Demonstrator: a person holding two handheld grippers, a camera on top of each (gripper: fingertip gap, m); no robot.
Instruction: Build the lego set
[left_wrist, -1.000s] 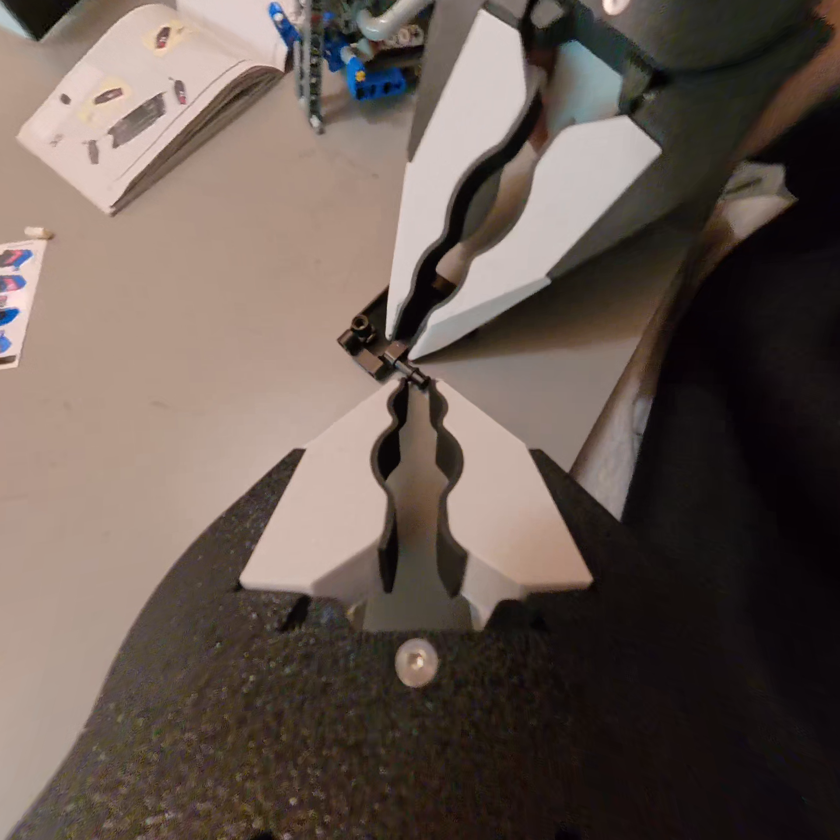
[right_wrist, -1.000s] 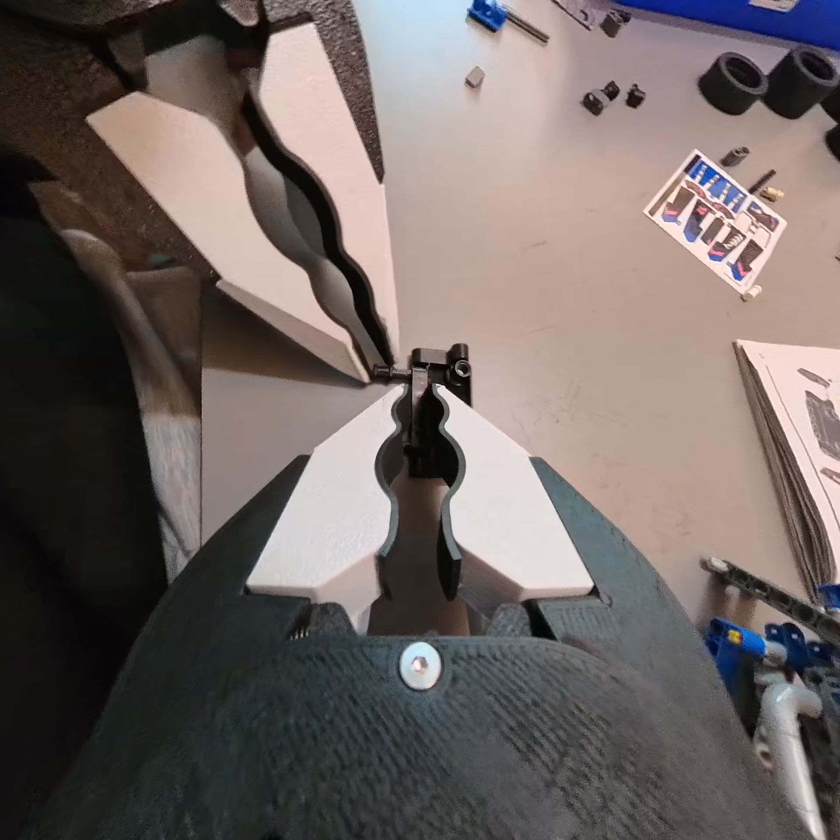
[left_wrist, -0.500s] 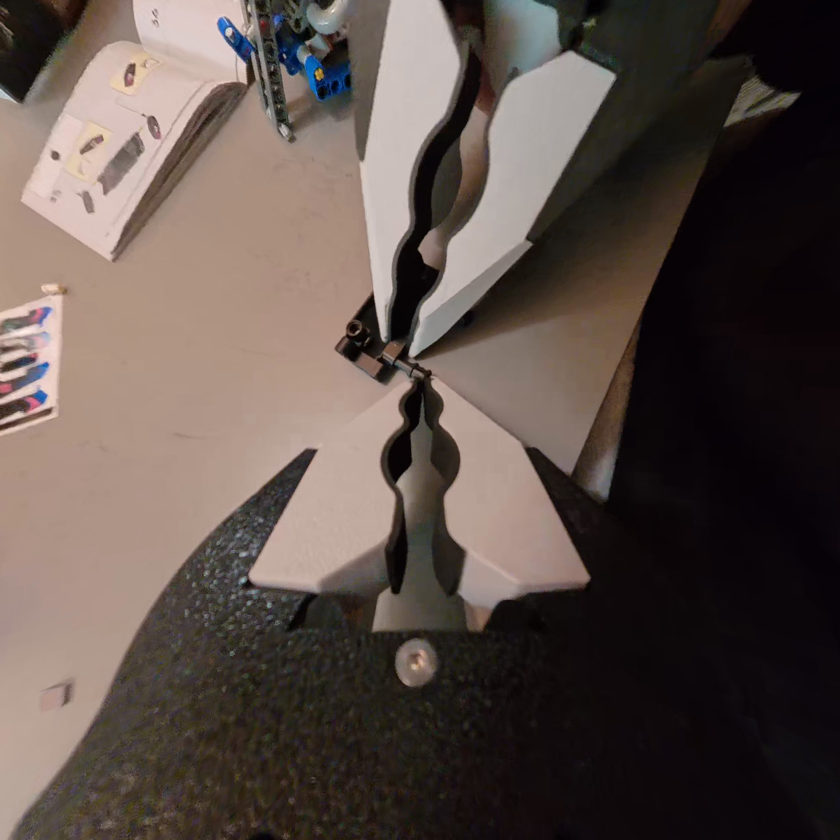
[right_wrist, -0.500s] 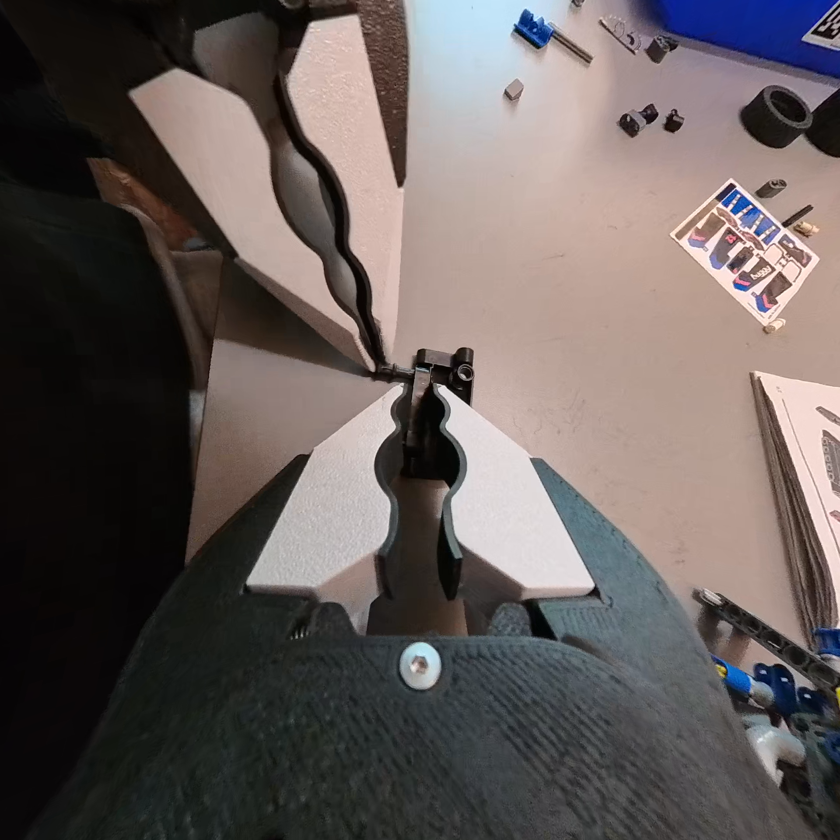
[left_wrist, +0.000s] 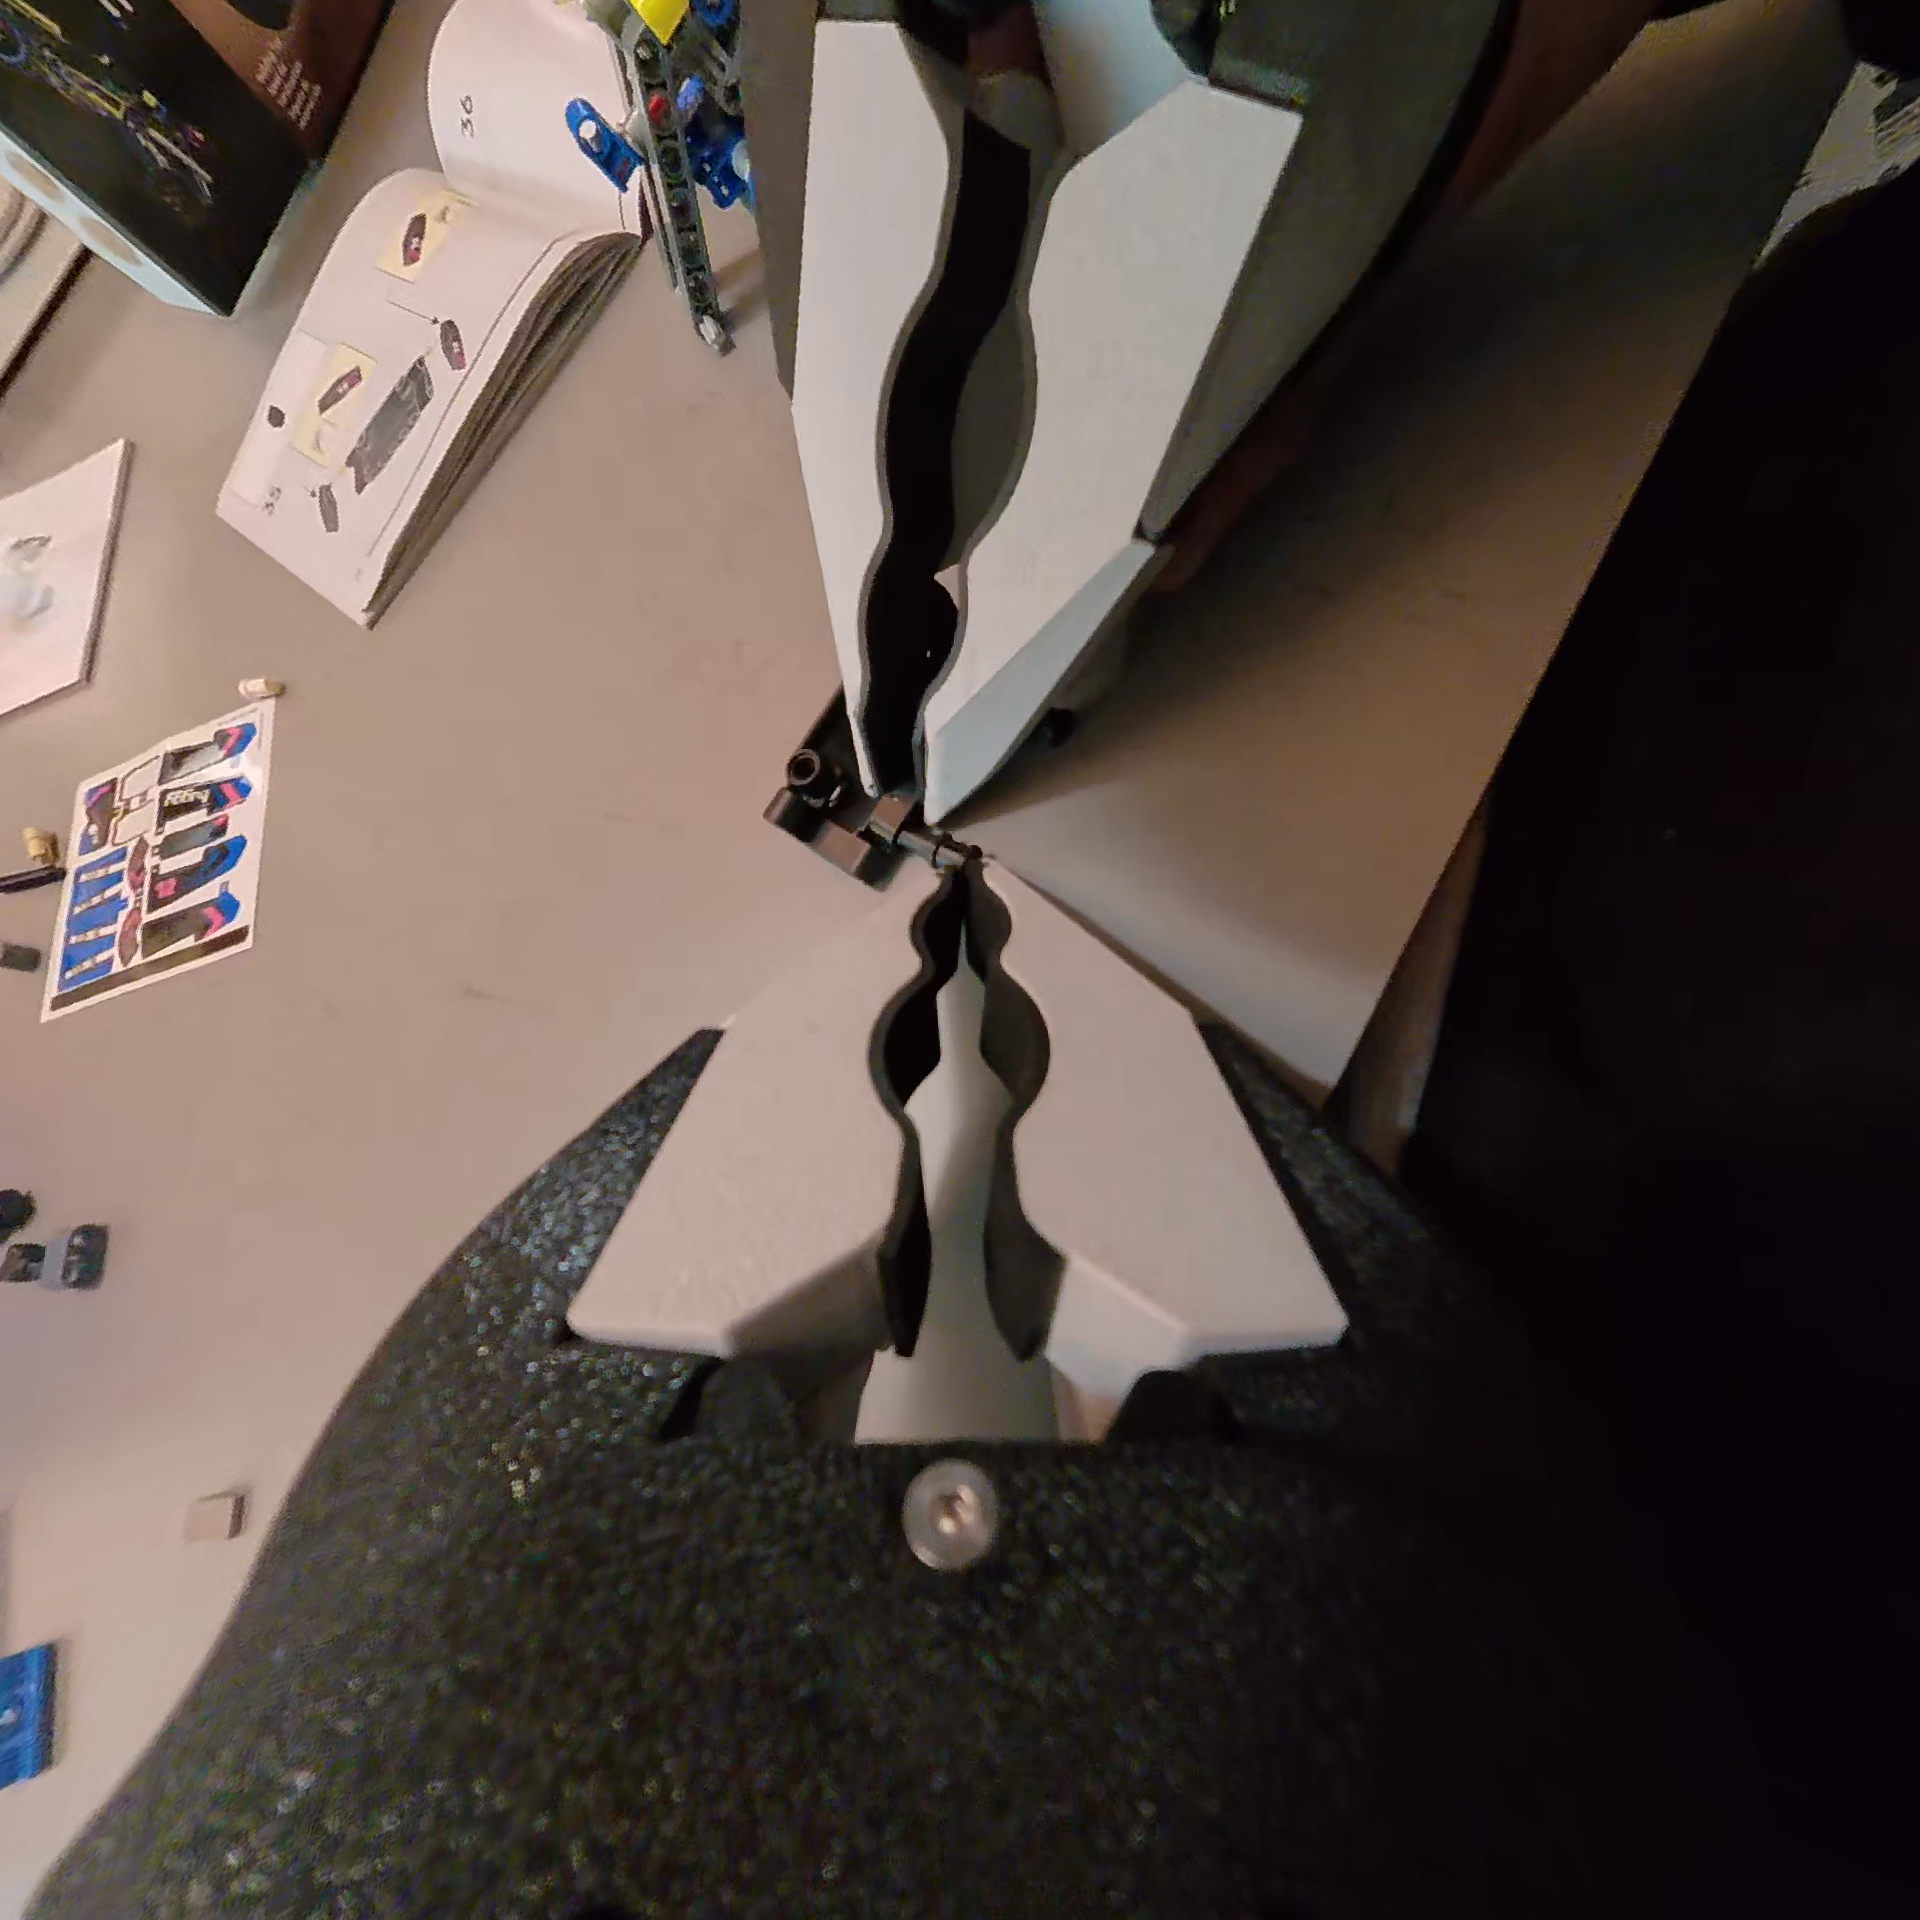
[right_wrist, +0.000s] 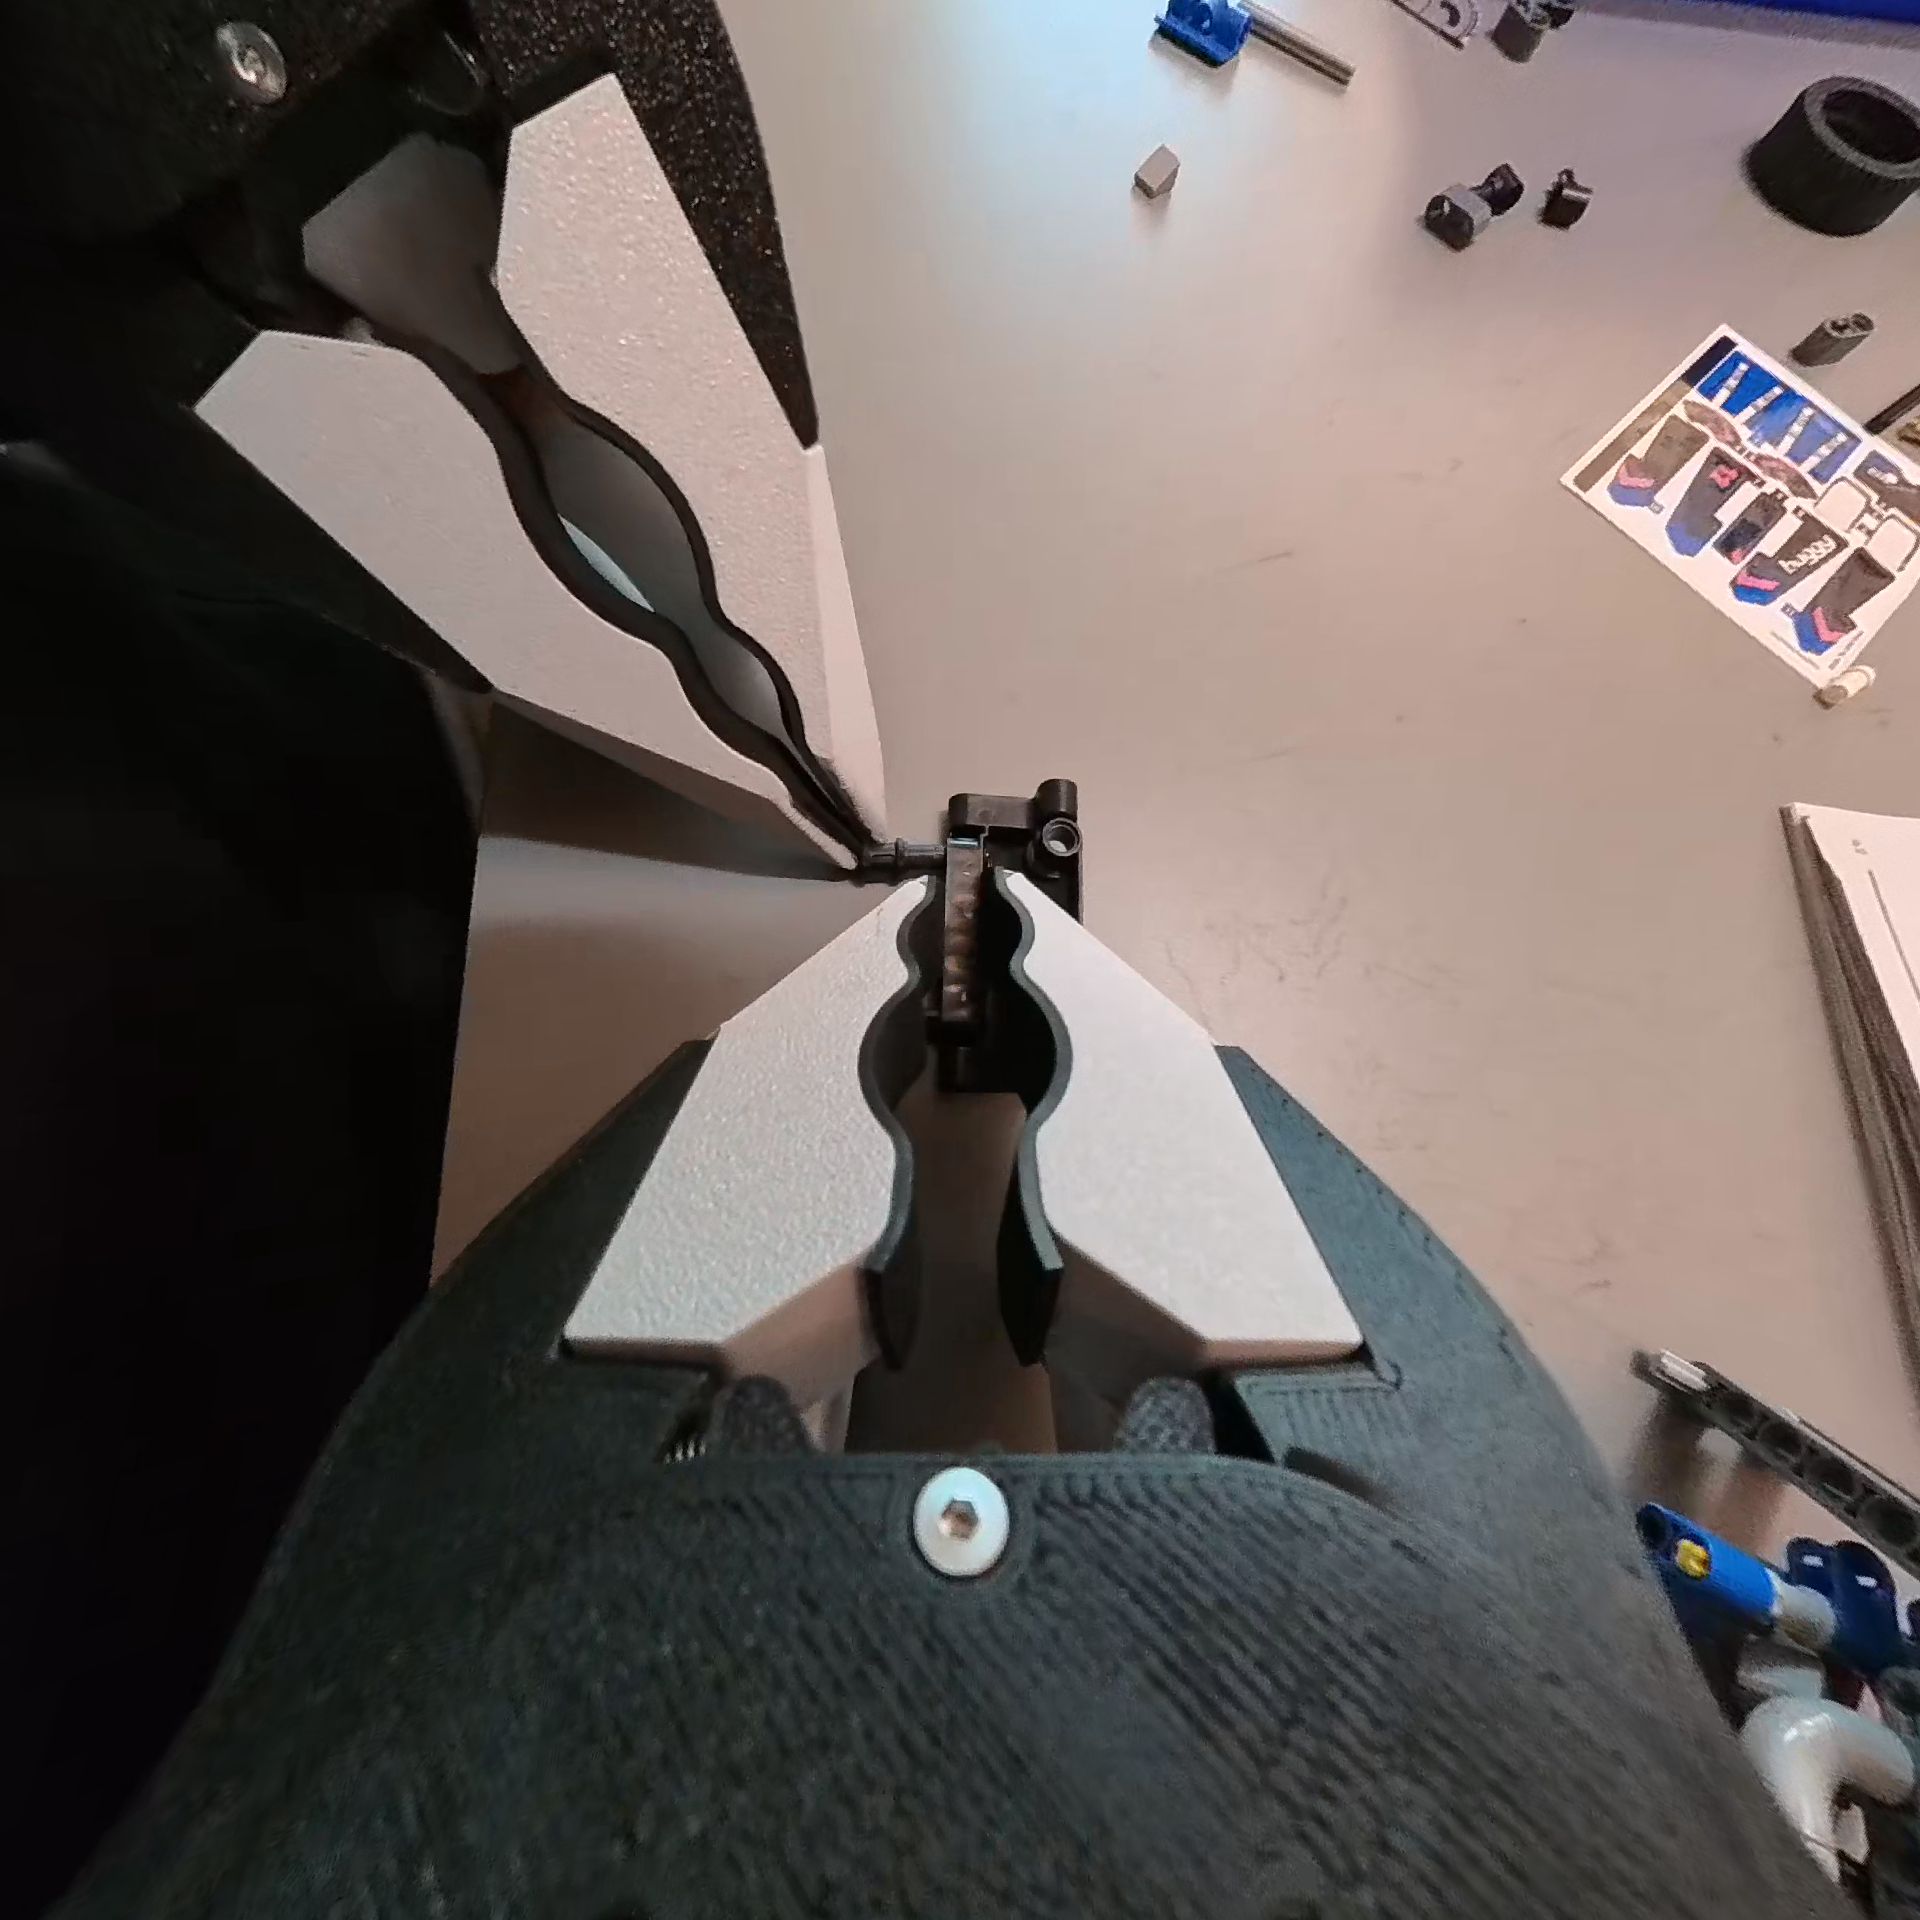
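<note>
My right gripper is shut on a black building-kit piece and holds it just above the grey table. A short black pin sticks out of the piece's side. My left gripper comes in from the upper left, its jaws shut, its tips touching the pin's free end. In the left wrist view my left gripper shows its pads together just below the pin's end. The right gripper hangs over the black piece.
An open instruction booklet, a sticker sheet and a dark box lie to the left. A blue and grey model, a black tyre and small loose parts lie around. The table edge is close, with dark clothing beyond. The grippers are tip to tip, or close to it.
My left jaws stood slightly apart around the pin a second ago; they have closed fully and now rest at the pin's end. The right gripper keeps its hold on the black piece.
</note>
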